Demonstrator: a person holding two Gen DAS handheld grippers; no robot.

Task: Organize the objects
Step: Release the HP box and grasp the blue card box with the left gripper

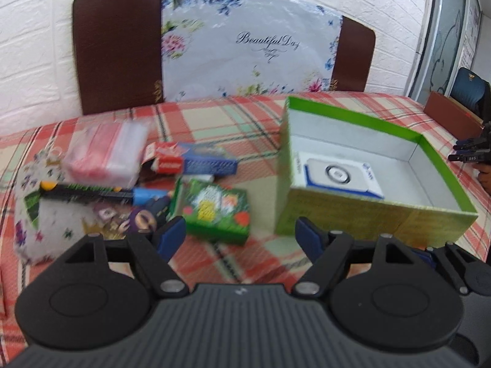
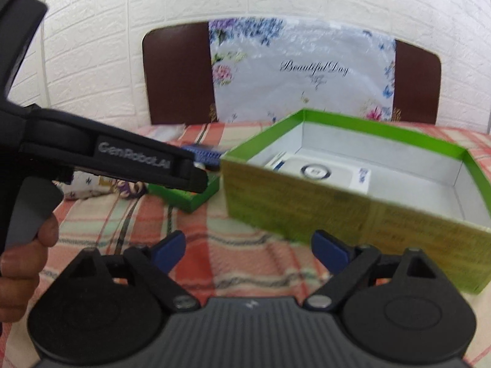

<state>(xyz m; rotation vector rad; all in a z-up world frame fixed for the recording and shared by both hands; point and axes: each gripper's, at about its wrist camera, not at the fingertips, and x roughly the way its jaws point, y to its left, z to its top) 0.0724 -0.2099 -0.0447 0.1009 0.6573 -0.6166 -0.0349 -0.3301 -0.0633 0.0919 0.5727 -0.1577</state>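
Left gripper [image 1: 240, 233] hangs released, jaws spread wide and empty, above the plaid tablecloth [image 1: 239, 122] between the pile of loose things and the green box [image 1: 362, 211]. Right gripper [image 2: 248, 247] is likewise spread and holds nothing, low in front of the box's near wall.

Judgement: the step in hand is to pick the next item, most likely the small green carton [image 1: 216, 210], which lies nearest the left gripper. To do it well, come down squarely over the carton's narrower sides, close only once both pads bracket it, lift clear of the neighbouring pen, then carry it over the box wall before letting go.

Count, with blur limiting certainty: one green box, open; one white card [image 1: 337, 176] already inside it; one green carton; one blue-and-red carton [image 1: 196, 161]; one red packet in clear wrap [image 1: 106, 156]; one black pen [image 1: 89, 191]; one patterned pouch [image 1: 36, 214]. Smaller pieces beneath the pen cannot be counted.
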